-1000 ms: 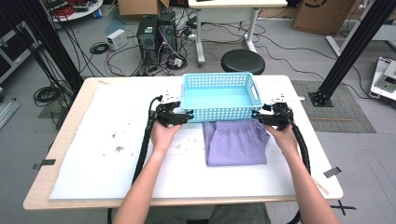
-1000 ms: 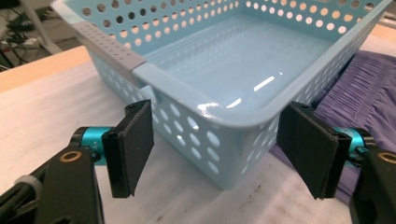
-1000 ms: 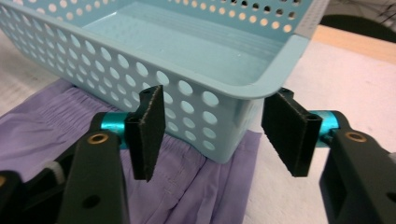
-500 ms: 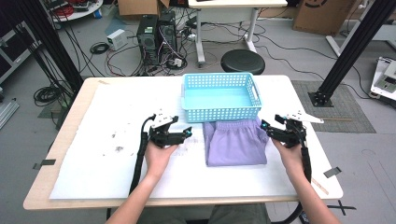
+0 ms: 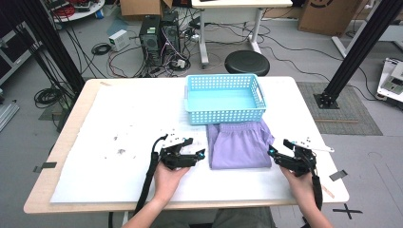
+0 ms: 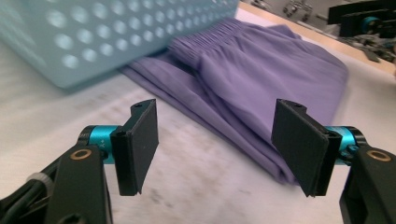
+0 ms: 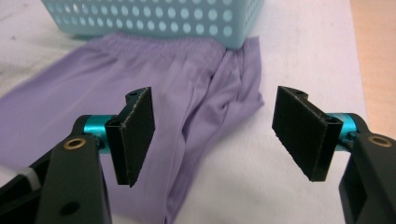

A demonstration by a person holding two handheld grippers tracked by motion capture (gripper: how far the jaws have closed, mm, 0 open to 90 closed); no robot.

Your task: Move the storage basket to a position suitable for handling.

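Observation:
Folded purple shorts lie on the white sheet just in front of a light blue perforated basket, their waistband against its front wall. My left gripper rests low at the shorts' left edge, pointing right. Its jaws are open and have just been closing slightly, with nothing between them. In the left gripper view the shorts lie ahead of the left gripper. My right gripper faces the shorts' right edge, open and just opening wider. From the right gripper I see the shorts below and the basket beyond.
A white sheet covers most of the wooden table, with dark specks at its left. A black stool, computer towers and cables stand on the floor behind. Black frame posts rise at both sides.
Both grippers have left the basket's sides and come back toward the person and down, to either side of the shorts. The basket stays where it was.

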